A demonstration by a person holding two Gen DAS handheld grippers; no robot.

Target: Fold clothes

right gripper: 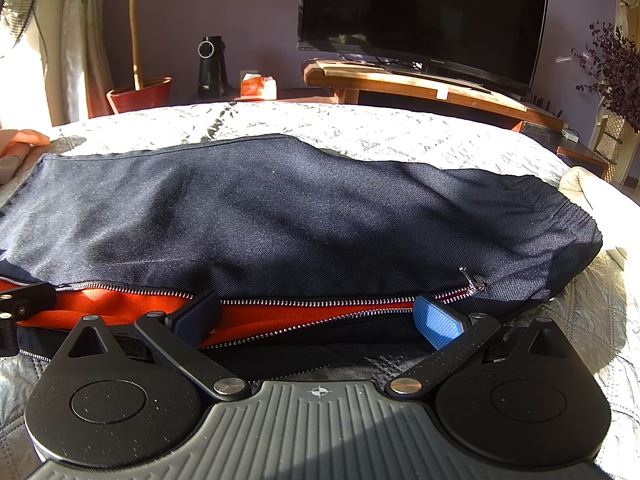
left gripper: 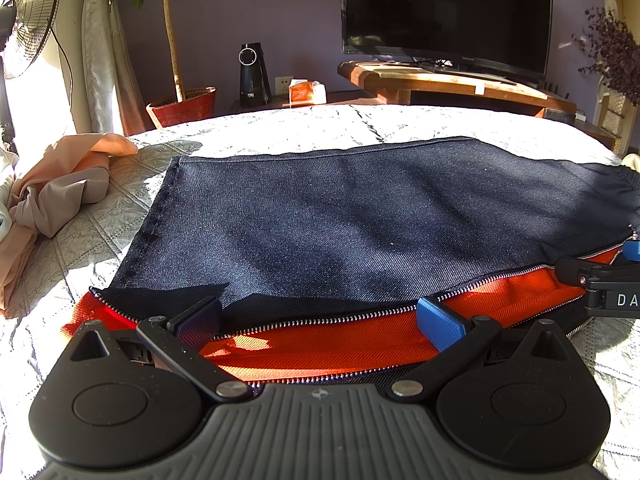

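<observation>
Navy jacket (left gripper: 340, 216) lies flat across a pale quilted bedspread (left gripper: 320, 124), zipper edge nearest both cameras, orange lining (left gripper: 320, 344) showing through the unzipped front. Silver zipper teeth (left gripper: 320, 322) run along both edges of the opening; zipper pull (right gripper: 472, 280) sits toward the right end, near the elasticated hem (right gripper: 576, 220). Left gripper (left gripper: 320, 322): jaws spread wide, fingers low over the opening, blue pad (left gripper: 438, 322) over the lining, nothing held. Right gripper (right gripper: 318, 318): likewise wide open, straddling the zipper line, gripping nothing; whether its fingertips touch the cloth, cannot tell. Each gripper's tip shows at the edge of the other's view. Crumpled peach garment (left gripper: 60, 184) at the bed's left side. Beyond the bed: television (left gripper: 444, 12) on a wooden stand (left gripper: 440, 80), potted plant (left gripper: 180, 104), standing fan (left gripper: 28, 20).
</observation>
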